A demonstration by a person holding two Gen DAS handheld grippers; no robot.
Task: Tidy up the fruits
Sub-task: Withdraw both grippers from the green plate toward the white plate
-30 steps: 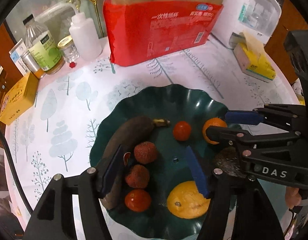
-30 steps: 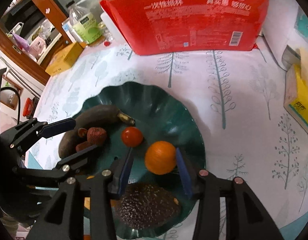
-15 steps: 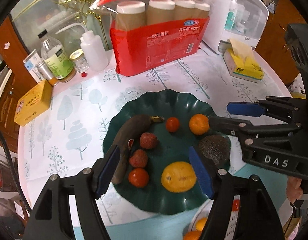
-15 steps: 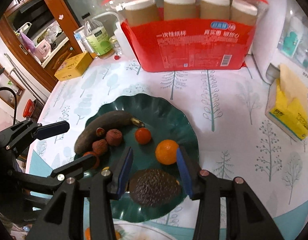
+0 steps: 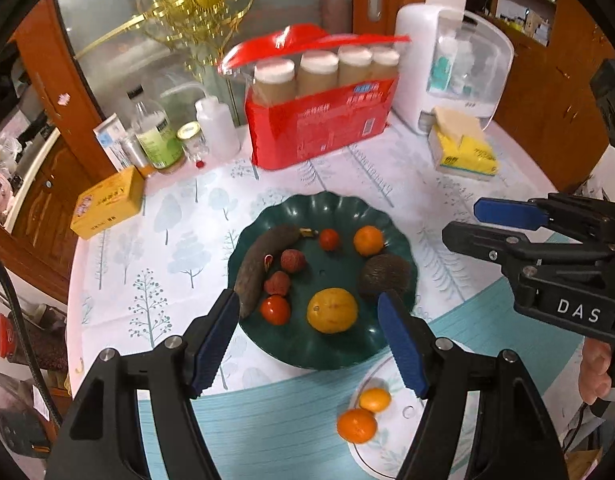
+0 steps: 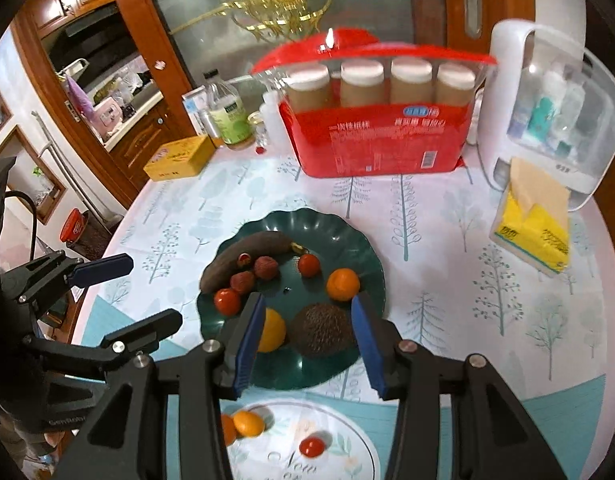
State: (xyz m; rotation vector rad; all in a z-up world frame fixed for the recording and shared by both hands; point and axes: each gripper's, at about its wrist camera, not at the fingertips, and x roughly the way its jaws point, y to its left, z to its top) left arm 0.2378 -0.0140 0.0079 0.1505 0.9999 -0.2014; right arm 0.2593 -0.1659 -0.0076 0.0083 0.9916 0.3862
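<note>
My left gripper [image 5: 307, 332] and right gripper [image 6: 307, 332] hang spread and empty above the green plate [image 5: 347, 208] of fruit mid-counter; two oranges [image 5: 363, 416] lie on the near white plate [image 5: 391, 452]

Assorted fruits [image 5: 331, 310] on green plate [image 5: 347, 208]

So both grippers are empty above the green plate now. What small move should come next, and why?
Probably lower the right gripper onto the small orange on the green plate. Both grippers hang open and empty, the left gripper too. The white plate nearby already holds two small oranges, so that fruit seems to belong there, and it lies clear of its neighbours.
</note>
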